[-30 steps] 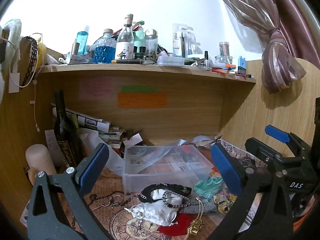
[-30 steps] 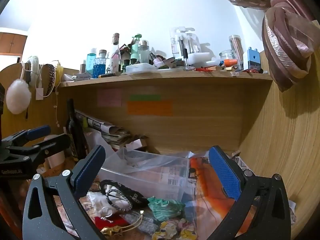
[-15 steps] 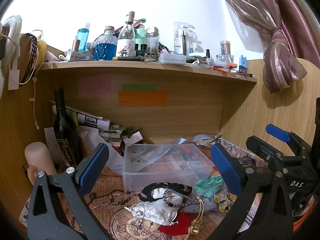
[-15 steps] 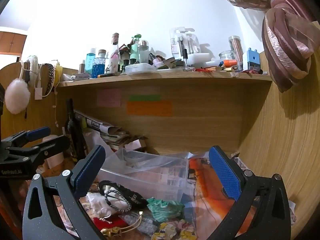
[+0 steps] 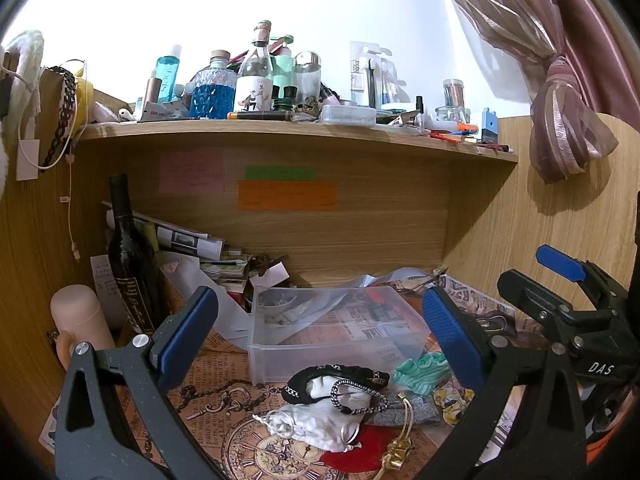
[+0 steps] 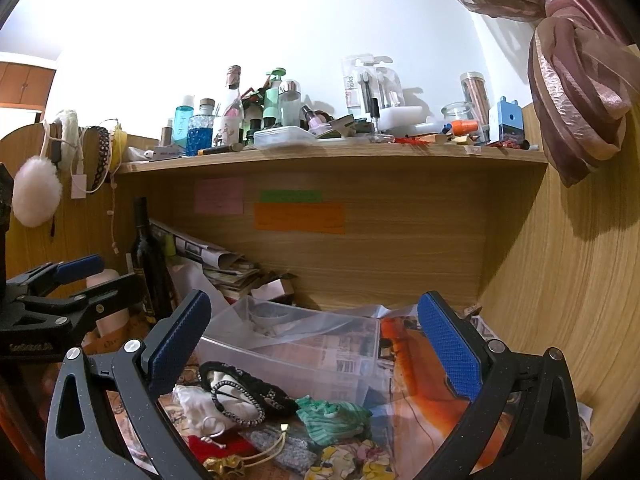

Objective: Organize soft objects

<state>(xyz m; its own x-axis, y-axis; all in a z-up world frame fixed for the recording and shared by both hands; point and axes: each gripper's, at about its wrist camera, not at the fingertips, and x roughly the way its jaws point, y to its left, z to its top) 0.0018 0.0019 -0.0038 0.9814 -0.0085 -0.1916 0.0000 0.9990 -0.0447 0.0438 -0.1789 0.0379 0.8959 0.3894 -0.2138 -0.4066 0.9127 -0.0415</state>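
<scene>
Desk alcove, wood-grain laminate, one shelf (image 5: 280, 128) above crowded with bottles and jars.

Left gripper (image 5: 320, 332): dark speckled plastic frame, two ribbed blue pads, jaws spread wide with nothing between them. Held above the desk, near the pile of soft things.

Right gripper (image 6: 316, 336): same build, jaws likewise wide apart and holding nothing. It sits just to the right of the left one, whose arm and blue pad show at the left edge of its view.

Clear plastic bin (image 5: 340, 332): one, rectangular, thin translucent walls, open top, long axis running left to right across the desk. Crumpled clear film and printed paper show inside. It stands just behind the pile.

Soft items, lying in a loose heap on the printed paper desk cover (image 5: 224, 392), in front of the bin:
- one black fabric band (image 5: 336, 376) with chain trim, curled in an oval, its long axis left to right
- one black-and-white braided ring (image 5: 356, 396) resting on it
- one white drawstring cloth pouch (image 5: 316, 424), crumpled
- one green striped knit piece (image 5: 420, 372), bunched, at the right
- one grey speckled knit piece (image 5: 404, 414)
- one red felt patch (image 5: 356, 452)
- one yellow patterned cloth (image 5: 452, 400)
- one gold cord with tassel (image 5: 400, 440)

Dark glass wine bottle (image 5: 128, 264): one, upright, at the left.
</scene>
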